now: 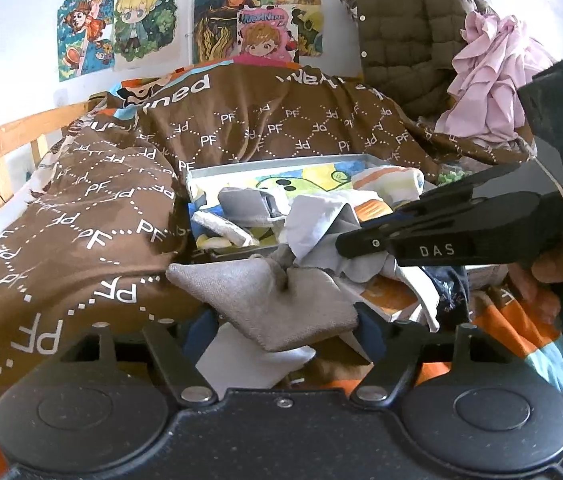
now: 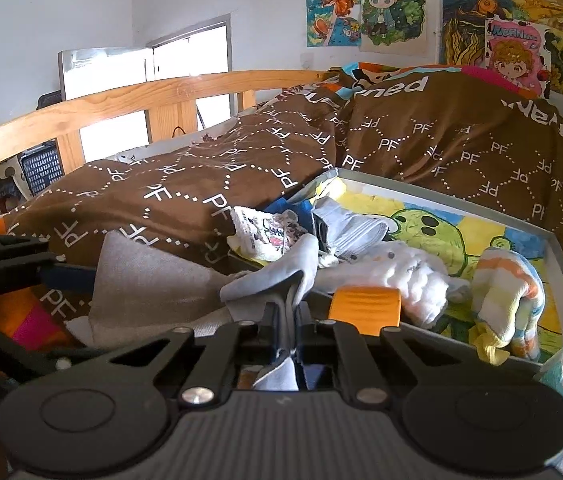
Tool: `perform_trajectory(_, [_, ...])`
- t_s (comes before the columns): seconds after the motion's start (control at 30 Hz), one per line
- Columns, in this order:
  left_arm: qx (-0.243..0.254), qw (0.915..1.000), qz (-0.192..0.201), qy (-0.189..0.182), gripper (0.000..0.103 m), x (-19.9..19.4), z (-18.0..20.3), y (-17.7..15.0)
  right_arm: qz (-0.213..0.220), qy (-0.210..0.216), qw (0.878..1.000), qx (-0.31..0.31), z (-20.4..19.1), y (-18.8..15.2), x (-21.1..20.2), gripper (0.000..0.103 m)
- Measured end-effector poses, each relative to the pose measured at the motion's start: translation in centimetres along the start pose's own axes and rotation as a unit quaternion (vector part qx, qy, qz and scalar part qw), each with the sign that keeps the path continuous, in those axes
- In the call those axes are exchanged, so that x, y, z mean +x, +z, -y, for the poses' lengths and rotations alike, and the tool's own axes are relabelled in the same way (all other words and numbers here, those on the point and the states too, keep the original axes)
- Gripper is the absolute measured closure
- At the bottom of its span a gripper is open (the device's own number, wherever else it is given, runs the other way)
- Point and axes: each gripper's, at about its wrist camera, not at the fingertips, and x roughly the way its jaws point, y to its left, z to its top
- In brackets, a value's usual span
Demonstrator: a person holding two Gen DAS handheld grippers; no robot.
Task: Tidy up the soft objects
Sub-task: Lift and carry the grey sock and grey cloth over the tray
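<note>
A shallow grey tray (image 1: 281, 162) with a cartoon lining lies on the bed and holds several socks and small cloths. A beige folded cloth (image 1: 269, 304) lies between the wide-apart fingers of my left gripper (image 1: 286, 322); its edges reach both blue pads. In the right wrist view the same beige cloth (image 2: 149, 280) sits at the tray's near left corner. My right gripper (image 2: 286, 312) is shut on a light grey cloth (image 2: 281, 268) at the tray's front edge. The left wrist view shows the right gripper (image 1: 345, 244) coming in from the right, its tips in that grey-white cloth (image 1: 313, 216).
A brown duvet (image 2: 201, 184) printed with PF letters is bunched left of and behind the tray. A wooden bed rail (image 2: 121, 100) runs along the far left. A quilted olive jacket (image 1: 405, 32) and pink cloth (image 1: 493, 80) pile up behind on the right. A striped sock (image 2: 509, 284) and an orange block (image 2: 363, 304) lie in the tray (image 2: 441, 196).
</note>
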Motion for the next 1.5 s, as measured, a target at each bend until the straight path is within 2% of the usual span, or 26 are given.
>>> perform_trajectory(0.07, [-0.001, 1.0000, 0.008, 0.001, 0.046, -0.1, -0.1, 0.1, 0.001, 0.003, 1.000, 0.005, 0.0, 0.1, -0.1, 0.095])
perform_trajectory(0.3, [-0.020, 0.9996, 0.023, 0.001, 0.070, -0.3, -0.6, 0.2, 0.010, 0.022, 0.999, 0.042, 0.9, 0.4, -0.5, 0.096])
perform_trajectory(0.33, [-0.022, 0.9995, 0.022, 0.002, 0.076, -0.3, -0.6, 0.2, 0.014, 0.027, 0.998, 0.052, 1.0, 0.4, -0.6, 0.096])
perform_trajectory(0.47, [-0.052, 0.9983, 0.028, 0.001, 0.083, -0.6, -1.3, 0.4, 0.041, 0.058, 0.992, 0.103, 2.4, 0.7, -1.5, 0.096])
perform_trajectory(0.63, [-0.103, 0.9937, 0.042, -0.002, 0.085, -1.4, -2.3, 0.8, 0.083, 0.103, 0.973, 0.191, 5.1, 0.8, -2.8, 0.096])
perform_trajectory(0.73, [-0.113, 0.9916, 0.062, -0.004, 0.085, -2.2, -2.4, 1.2, 0.101, 0.118, 0.962, 0.226, 6.4, 0.7, -3.6, 0.096])
perform_trajectory(0.9, [-0.125, 0.9871, 0.099, -0.010, 0.085, -4.0, -2.5, 2.0, 0.122, 0.119, 0.957, 0.235, 7.4, 0.9, -4.8, 0.096])
perform_trajectory(1.03, [-0.129, 0.9841, 0.121, -0.007, 0.085, -5.1, -2.4, 2.6, 0.140, 0.107, 0.958, 0.225, 7.7, 1.5, -5.6, 0.096])
perform_trajectory(1.27, [-0.119, 0.9802, 0.158, 0.000, 0.085, -6.4, -1.9, 5.1, 0.183, 0.090, 0.952, 0.228, 10.4, 2.9, -6.5, 0.096])
perform_trajectory(1.4, [-0.116, 0.9775, 0.176, 0.001, 0.085, -5.3, -1.3, 7.0, 0.203, 0.066, 0.945, 0.247, 13.4, 3.3, -6.3, 0.096])
perform_trajectory(1.5, [-0.128, 0.9740, 0.187, -0.006, 0.085, -2.9, -0.7, 9.0, 0.209, 0.042, 0.941, 0.264, 15.6, 3.2, -6.0, 0.096])
